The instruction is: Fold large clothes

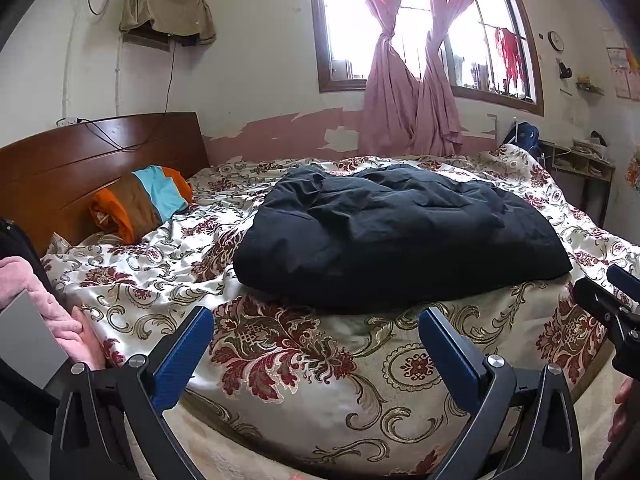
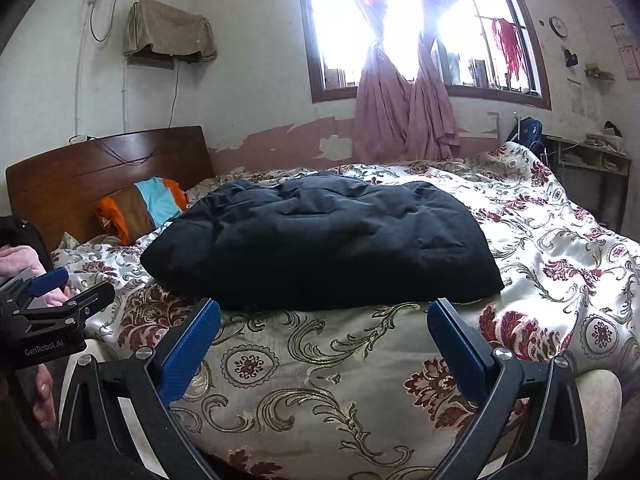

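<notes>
The left gripper (image 1: 316,320), a black frame with blue ribbed finger pads, stands wide apart with nothing between its fingers, hovering above the near edge of the bed. The right gripper (image 2: 324,312), built the same, is likewise spread wide and holds nothing; it also shows at the right edge of the left wrist view (image 1: 612,300), just as the left one shows at the left edge of the right wrist view (image 2: 64,292).

Just beyond both pairs of fingertips, and clear of them, lies the dark navy padded garment (image 1: 396,232), a bulky, rumpled heap whose near hem runs across in front of the open jaws. From the left camera it sits ahead and slightly to the right; from the right camera (image 2: 320,240) it sits ahead and slightly to the left, so it lies between the two grippers.

The garment rests on a shiny cream bedspread with red and gold floral scrolls (image 1: 304,364). Farther back to the left, a striped orange, brown and light blue pillow (image 1: 140,200) leans at the brown wooden headboard (image 1: 80,164). Behind the bed, knotted pink curtains (image 1: 404,92) hang in a bright window.
</notes>
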`<state>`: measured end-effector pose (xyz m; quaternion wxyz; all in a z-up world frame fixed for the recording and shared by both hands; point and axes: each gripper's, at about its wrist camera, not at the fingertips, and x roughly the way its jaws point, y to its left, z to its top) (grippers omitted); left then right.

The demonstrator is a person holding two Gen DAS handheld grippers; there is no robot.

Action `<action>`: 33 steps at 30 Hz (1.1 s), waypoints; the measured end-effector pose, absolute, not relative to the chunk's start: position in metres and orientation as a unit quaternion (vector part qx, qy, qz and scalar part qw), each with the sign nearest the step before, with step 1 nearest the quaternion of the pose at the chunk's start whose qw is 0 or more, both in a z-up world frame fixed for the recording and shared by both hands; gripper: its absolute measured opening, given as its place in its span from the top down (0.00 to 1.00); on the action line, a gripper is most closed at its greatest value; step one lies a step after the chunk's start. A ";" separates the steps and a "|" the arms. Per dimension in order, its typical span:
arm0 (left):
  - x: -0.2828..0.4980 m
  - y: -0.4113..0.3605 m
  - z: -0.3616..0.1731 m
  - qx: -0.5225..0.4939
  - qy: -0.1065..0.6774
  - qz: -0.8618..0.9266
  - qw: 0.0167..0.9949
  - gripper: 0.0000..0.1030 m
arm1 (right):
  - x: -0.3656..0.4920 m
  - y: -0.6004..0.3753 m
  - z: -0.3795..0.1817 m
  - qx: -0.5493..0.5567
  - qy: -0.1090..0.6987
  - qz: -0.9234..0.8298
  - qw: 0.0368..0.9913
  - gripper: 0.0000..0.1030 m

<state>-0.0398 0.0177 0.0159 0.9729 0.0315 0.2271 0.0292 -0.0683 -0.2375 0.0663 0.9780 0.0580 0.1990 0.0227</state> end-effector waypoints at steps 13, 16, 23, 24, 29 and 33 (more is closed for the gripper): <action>-0.041 0.019 0.019 0.034 0.224 0.031 0.973 0.00 | -0.071 -0.238 0.068 0.060 0.194 0.021 0.979 0.01; -0.040 0.018 0.019 0.034 0.225 0.031 0.973 0.00 | -0.070 -0.238 0.067 0.061 0.195 0.021 0.979 0.02; -0.041 0.022 0.019 0.030 0.219 0.029 0.975 0.00 | -0.070 -0.237 0.067 0.059 0.193 0.022 0.979 0.01; -0.041 0.022 0.018 0.031 0.220 0.029 0.975 0.00 | -0.071 -0.238 0.067 0.059 0.192 0.022 0.979 0.01; -0.041 0.024 0.018 0.031 0.222 0.026 0.974 0.00 | -0.072 -0.238 0.067 0.057 0.190 0.023 0.980 0.01; -0.042 0.024 0.018 0.031 0.220 0.024 0.975 0.00 | -0.072 -0.238 0.067 0.058 0.190 0.023 0.980 0.01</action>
